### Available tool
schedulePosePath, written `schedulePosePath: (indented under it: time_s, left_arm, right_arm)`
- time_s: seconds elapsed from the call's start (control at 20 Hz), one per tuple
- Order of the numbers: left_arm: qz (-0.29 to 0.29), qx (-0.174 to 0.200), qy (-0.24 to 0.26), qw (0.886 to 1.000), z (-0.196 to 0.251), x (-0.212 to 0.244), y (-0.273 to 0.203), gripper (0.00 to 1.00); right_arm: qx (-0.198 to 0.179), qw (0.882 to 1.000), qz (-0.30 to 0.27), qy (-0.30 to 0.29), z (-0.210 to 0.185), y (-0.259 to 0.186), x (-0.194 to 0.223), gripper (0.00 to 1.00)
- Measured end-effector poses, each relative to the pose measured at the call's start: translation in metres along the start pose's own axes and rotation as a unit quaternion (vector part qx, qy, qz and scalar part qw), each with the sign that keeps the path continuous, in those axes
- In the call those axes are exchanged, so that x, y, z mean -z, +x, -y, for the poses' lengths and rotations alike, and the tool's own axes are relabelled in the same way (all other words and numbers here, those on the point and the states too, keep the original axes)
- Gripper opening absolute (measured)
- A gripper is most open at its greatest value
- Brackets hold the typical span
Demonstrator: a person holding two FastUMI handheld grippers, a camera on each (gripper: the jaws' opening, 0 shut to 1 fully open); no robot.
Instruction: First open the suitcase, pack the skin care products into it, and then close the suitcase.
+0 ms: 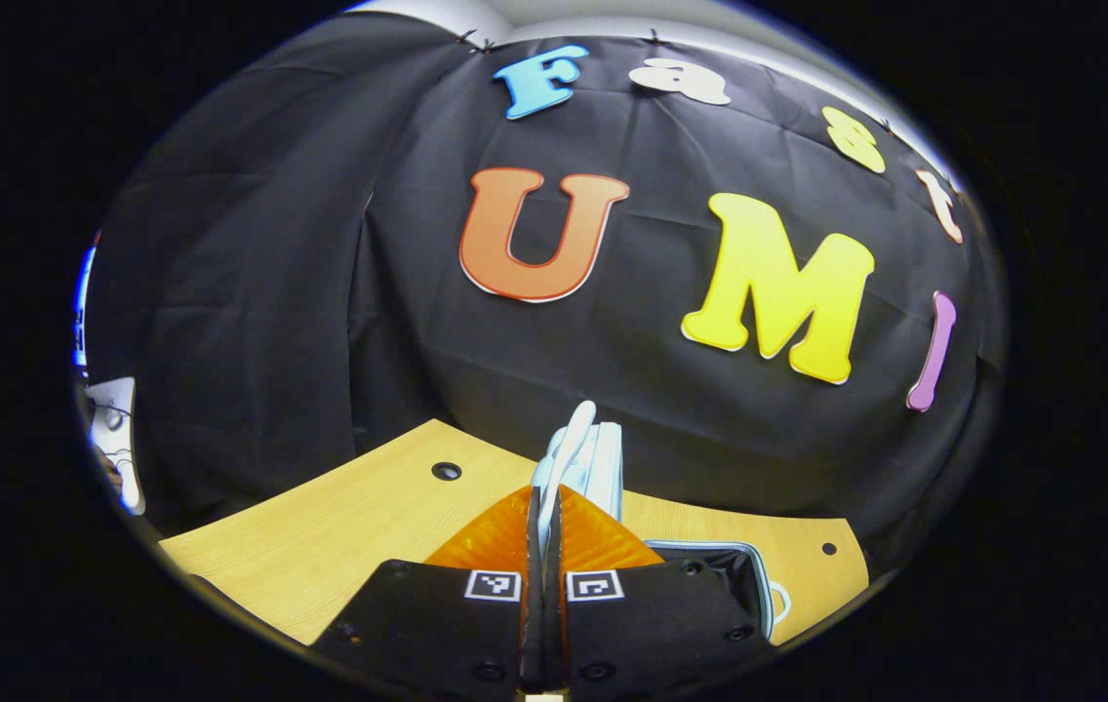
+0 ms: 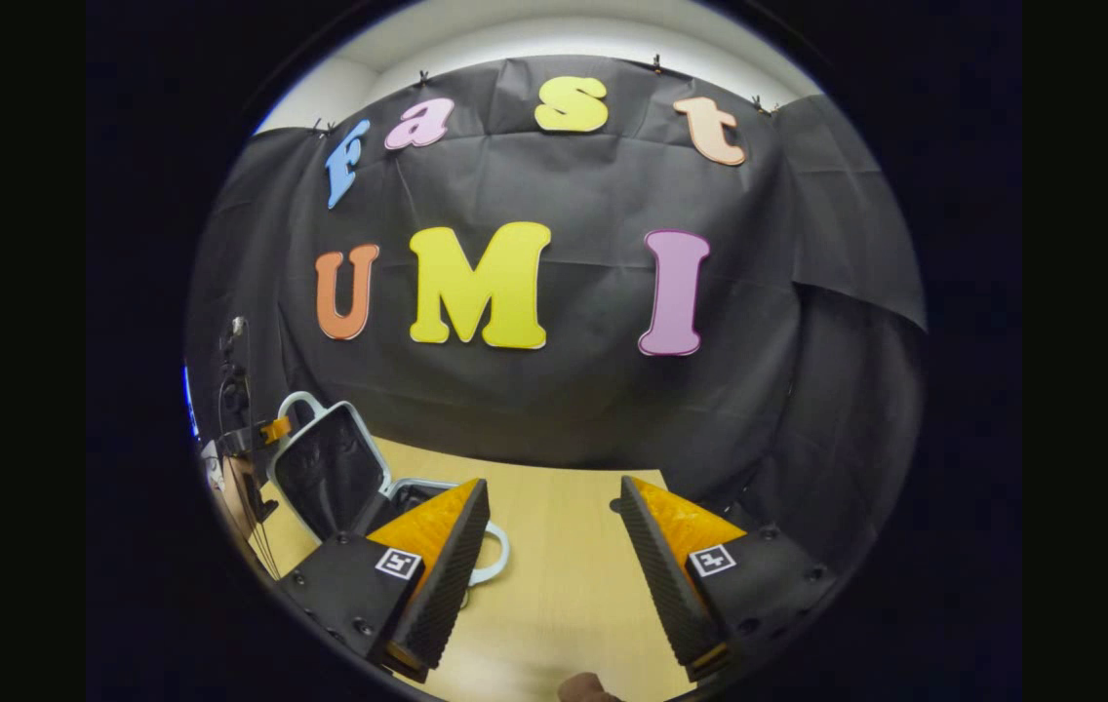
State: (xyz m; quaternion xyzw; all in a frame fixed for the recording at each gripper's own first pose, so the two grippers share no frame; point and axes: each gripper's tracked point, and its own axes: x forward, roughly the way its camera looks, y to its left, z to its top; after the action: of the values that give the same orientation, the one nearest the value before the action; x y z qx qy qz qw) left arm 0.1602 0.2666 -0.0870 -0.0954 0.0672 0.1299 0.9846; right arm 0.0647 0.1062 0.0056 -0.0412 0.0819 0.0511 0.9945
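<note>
Pinching the raised lid [image 1: 578,453] edge-on, the left hand-held gripper [image 1: 544,546] was clamped on it; a slip was judged able to drop the lid back over the suitcase [image 2: 339,478]. The pale-rimmed, dark-lined case was seen lying open at the wooden counter's [image 2: 554,585] left side. The right hand-held gripper [image 2: 554,556] was held wide and empty.

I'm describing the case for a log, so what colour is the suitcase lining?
Black lining, inside a pale blue shell; the right gripper view shows it best.
</note>
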Motion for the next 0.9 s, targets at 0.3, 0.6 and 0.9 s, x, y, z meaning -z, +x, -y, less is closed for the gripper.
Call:
schedulePosePath:
  time_s: [0.3, 0.6, 0.9]
  left_arm:
    - [0.025, 0.021, 0.088, 0.996, 0.094, 0.010, -0.025, 0.03]
    - [0.017, 0.056, 0.124, 0.991, 0.182, 0.047, -0.035, 0.03]
    - [-0.035, 0.087, 0.175, 0.980, 0.259, 0.123, -0.030, 0.05]
  right_arm:
    - [-0.002, 1.000, 0.010, -0.012, 0.032, -0.004, 0.001, 0.81]
    - [-0.010, 1.000, 0.005, -0.024, 0.046, -0.006, 0.012, 0.81]
    - [-0.004, 0.999, -0.006, -0.032, 0.060, -0.008, 0.024, 0.81]
